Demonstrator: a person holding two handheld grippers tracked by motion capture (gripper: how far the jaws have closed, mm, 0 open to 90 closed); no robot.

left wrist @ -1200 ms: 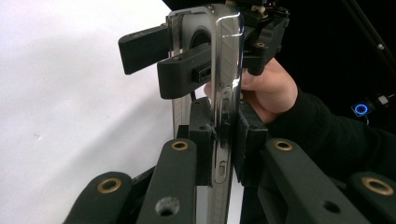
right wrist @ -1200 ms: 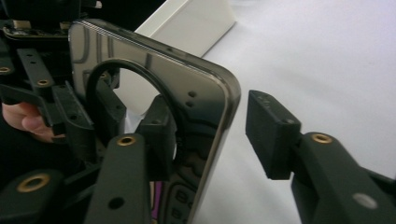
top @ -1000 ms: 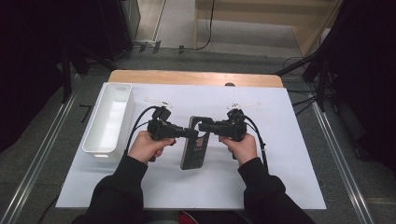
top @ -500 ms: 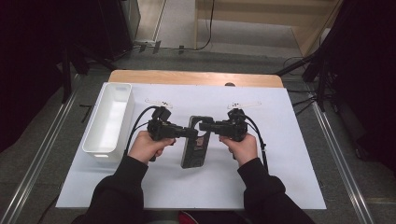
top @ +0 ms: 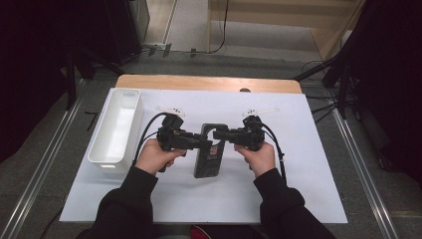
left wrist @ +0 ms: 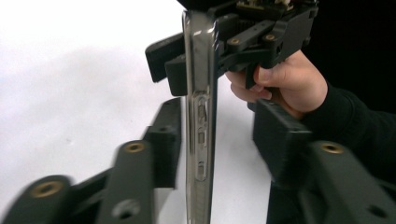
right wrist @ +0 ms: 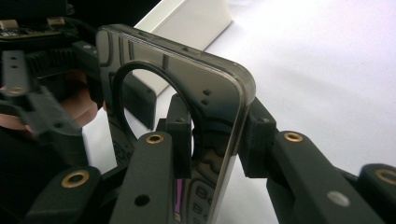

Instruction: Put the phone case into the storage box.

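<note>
A dark phone in a clear case (top: 209,157) is held over the white sheet between the two hands. My right gripper (right wrist: 217,137) is shut on it, one pad pressed on each face near a rounded corner. In the high view the right gripper (top: 220,134) reaches in from the right. My left gripper (left wrist: 219,135) straddles the phone's edge (left wrist: 201,116). Its jaws have just been opening, and they now stand apart from the phone with a wide gap on one side. From above, the left gripper (top: 200,143) comes in from the left.
A long white bin (top: 115,127) stands at the left of the white sheet (top: 298,164), and its corner (right wrist: 187,28) shows behind the phone. The wooden table edge (top: 209,82) runs along the back. Cables trail from both grippers toward the person.
Both hands and the phone keep their places in the high view. The parting of the left jaws is too small to make out there.
</note>
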